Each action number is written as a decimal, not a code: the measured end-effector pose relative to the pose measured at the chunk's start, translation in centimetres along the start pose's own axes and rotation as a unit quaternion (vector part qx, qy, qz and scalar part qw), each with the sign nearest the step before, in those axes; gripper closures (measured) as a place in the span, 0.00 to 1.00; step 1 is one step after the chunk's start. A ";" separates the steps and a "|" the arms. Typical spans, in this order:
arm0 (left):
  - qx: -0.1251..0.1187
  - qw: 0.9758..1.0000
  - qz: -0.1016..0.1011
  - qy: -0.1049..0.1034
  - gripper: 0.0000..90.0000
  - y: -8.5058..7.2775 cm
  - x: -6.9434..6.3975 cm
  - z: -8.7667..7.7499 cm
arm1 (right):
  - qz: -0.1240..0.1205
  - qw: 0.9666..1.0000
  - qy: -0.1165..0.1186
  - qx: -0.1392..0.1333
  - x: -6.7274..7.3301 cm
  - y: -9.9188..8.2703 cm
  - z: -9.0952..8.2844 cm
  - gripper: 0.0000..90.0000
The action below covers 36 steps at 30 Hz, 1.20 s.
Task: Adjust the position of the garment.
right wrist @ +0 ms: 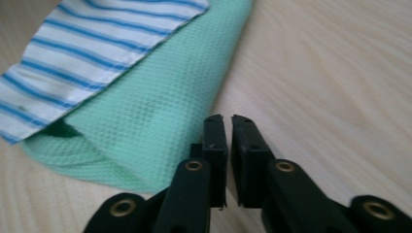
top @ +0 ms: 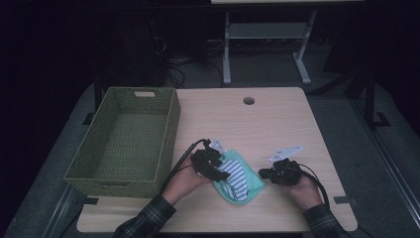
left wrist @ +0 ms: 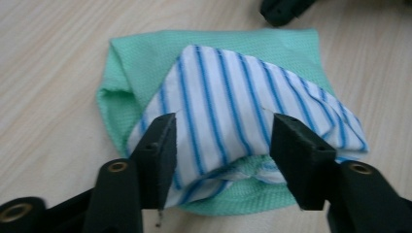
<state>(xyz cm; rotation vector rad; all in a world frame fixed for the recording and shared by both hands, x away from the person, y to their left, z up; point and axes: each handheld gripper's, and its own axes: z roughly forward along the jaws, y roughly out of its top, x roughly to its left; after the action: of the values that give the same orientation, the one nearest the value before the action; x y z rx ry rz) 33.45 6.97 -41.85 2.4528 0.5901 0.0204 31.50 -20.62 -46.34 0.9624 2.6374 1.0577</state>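
A white cloth with blue stripes [top: 236, 177] [left wrist: 228, 97] [right wrist: 87, 43] lies folded on top of a mint green waffle cloth [top: 251, 182] [left wrist: 145, 58] [right wrist: 160, 111] near the table's front edge. My left gripper [top: 222, 172] [left wrist: 223, 124] hovers over the striped cloth's near side. Its jaws stand open and wide apart, with the cloth between them and not pinched. My right gripper [top: 263, 173] [right wrist: 228, 119] rests just right of the green cloth's edge, open only by a narrow slit, with nothing between its pads.
A green woven basket [top: 171, 129] stands empty on the left part of the wooden table [top: 267, 124]. A cable hole [top: 248, 100] sits near the far edge. The right gripper's tip [left wrist: 282, 9] shows beyond the cloths in the left gripper view.
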 end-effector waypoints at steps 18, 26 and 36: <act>0.045 0.998 0.035 0.000 0.16 -1.1 -1.6 2.7 | 0.059 0.992 -0.114 -0.018 -2.6 -1.0 -0.2 0.32; 0.052 0.997 0.059 0.013 0.14 -1.3 -2.3 3.3 | 0.067 0.988 -0.133 -0.027 -3.2 -1.3 -0.1 0.22; 0.067 0.993 0.086 0.038 0.21 -1.2 -2.8 3.4 | 0.080 0.989 -0.124 -0.030 -3.4 -1.4 0.1 0.20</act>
<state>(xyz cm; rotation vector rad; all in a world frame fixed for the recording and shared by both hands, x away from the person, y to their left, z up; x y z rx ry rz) 30.96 4.76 -45.01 2.6380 0.4220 0.1491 33.50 -23.42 -47.74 1.2213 2.3475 0.9715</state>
